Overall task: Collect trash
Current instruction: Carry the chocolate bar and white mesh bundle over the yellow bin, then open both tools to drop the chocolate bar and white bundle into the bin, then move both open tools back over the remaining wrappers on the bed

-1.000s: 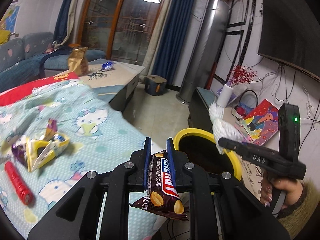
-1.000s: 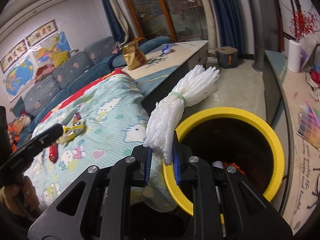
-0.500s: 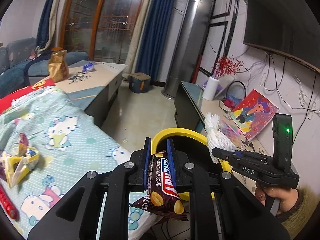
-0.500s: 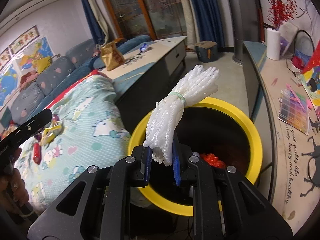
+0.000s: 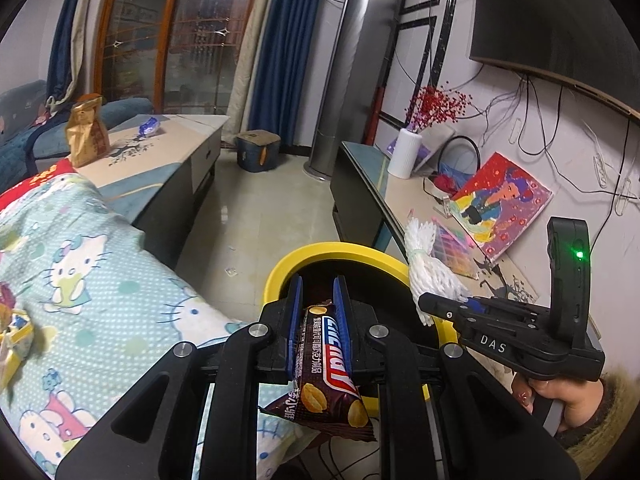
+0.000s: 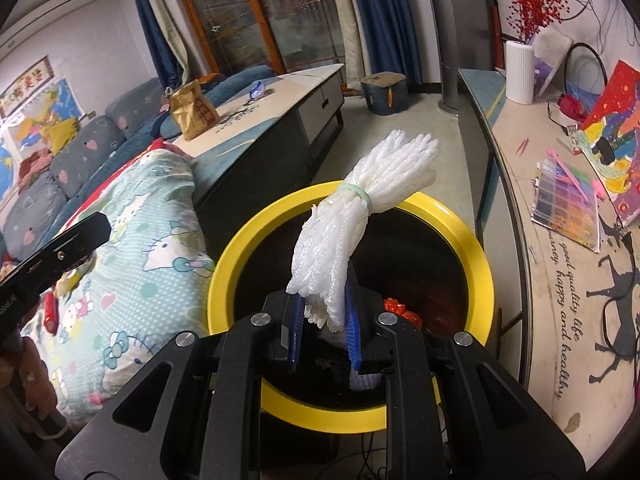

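nearest in the left wrist view: left gripper (image 5: 317, 300), blue pads clamped on a brown snack wrapper (image 5: 326, 364), wrapper's printed end hanging back toward the camera, its far tip poking just past the fingertips. directly beyond those fingertips, the yellow-rimmed trash bin (image 5: 316, 252), dark inside, gripper poised at its near rim. to the right, right gripper (image 5: 430, 304) held in a hand (image 5: 560, 396) with a furry cuff, green light lit on its upright housing, pinching a white foam net bundle (image 5: 426, 268) over the bin's right rim.

nearest in the right wrist view: right gripper (image 6: 325, 320), pads closed on the lower end of the white foam net bundle (image 6: 352, 220), bundle rising tilted to the right, bound by a pale green band, upper end flaring above the bin's far rim. below, trash bin (image 6: 224, 264) with red scraps (image 6: 400, 310) on its dark bottom. at the left edge, tip of the left gripper (image 6: 84, 236), black, jaws not readable from here.

left of the bin, a bed with a cartoon-cat quilt (image 6: 160, 216), a yellow wrapper (image 5: 16, 340) and a red tube (image 6: 50, 312) lying on it. farther back, a low cabinet (image 6: 280, 96) bearing a gold-brown bag (image 6: 192, 114) and a small blue wrapper (image 6: 258, 90). on the right, a long counter (image 6: 532, 264) with a white vase (image 6: 519, 72) of red berries, a colourful painting and a bead box (image 6: 568, 208). farthest: small blue stool (image 6: 386, 92), blue curtains, glass doors.
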